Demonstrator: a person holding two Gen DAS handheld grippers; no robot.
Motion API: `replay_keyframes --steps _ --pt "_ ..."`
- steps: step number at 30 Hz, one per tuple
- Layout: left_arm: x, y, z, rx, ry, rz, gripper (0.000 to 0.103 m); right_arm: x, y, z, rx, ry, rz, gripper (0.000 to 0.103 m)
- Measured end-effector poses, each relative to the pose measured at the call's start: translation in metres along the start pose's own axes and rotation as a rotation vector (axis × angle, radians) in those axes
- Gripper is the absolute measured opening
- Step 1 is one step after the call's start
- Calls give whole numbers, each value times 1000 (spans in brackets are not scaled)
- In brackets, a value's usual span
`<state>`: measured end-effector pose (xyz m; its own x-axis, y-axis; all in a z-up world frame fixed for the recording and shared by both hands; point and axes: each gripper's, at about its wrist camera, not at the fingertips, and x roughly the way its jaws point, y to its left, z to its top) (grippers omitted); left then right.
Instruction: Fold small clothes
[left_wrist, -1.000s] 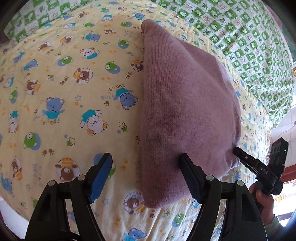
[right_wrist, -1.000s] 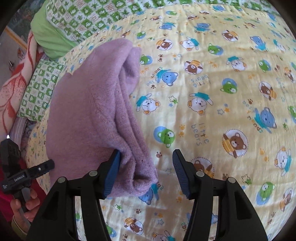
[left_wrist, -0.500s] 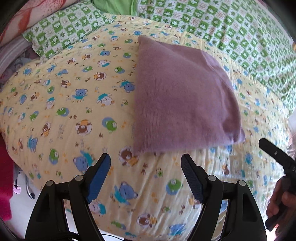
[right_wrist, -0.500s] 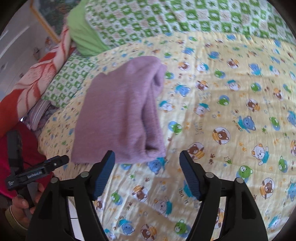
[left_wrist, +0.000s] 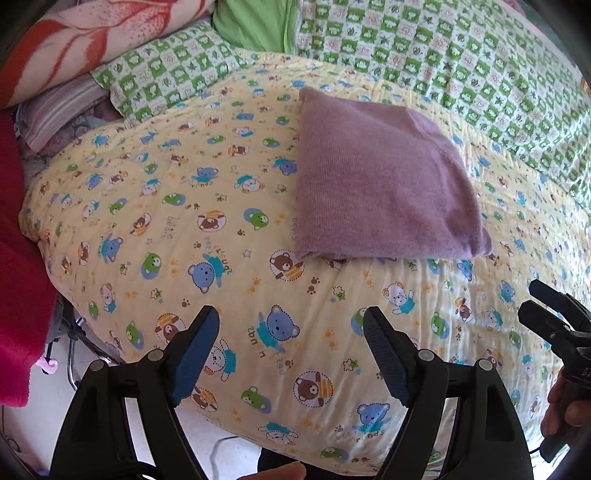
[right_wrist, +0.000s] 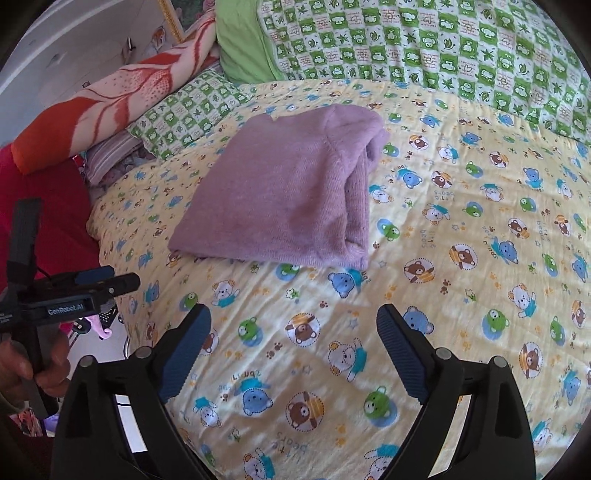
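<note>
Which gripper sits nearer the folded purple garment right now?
Neither, clearly. The left gripper and right gripper are both open, pulled back toward the near edge of the yellow blanket, well short of the purple garment.

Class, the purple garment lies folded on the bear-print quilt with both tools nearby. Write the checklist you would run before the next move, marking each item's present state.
1. Left tool open and holding nothing: ok.
2. Right tool open and holding nothing: ok.
3. Purple garment lies folded in a compact stack on the quilt: ok.
4. Both tools clear of the garment, not touching it: ok.
5. Layered edges on the garment's right side aligned: not ok, they look uneven.
6. Sleeves tucked inside the fold: cannot tell.
</note>
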<state>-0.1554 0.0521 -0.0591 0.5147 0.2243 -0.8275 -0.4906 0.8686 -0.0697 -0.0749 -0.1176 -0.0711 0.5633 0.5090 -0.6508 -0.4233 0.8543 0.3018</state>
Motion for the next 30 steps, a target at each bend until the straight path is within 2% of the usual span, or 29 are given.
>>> replay_keyframes --steps 4,8,12,21,30 --pt "-3 -7 4 32 -29 12 81 -3 6 -1 -15 -21 -15 92" --pt "-8 -12 17 71 -75 -2 84 -16 16 7 -57 -92 -42 92" --pt "-2 -15 28 93 -101 3 84 -23 23 18 -83 -146 -54 102" --pt "38 -14 35 93 -70 15 85 18 26 26 -86 -87 -83 102" --pt "61 -18 39 117 -66 43 85 43 24 30 -28 -80 -120 102"
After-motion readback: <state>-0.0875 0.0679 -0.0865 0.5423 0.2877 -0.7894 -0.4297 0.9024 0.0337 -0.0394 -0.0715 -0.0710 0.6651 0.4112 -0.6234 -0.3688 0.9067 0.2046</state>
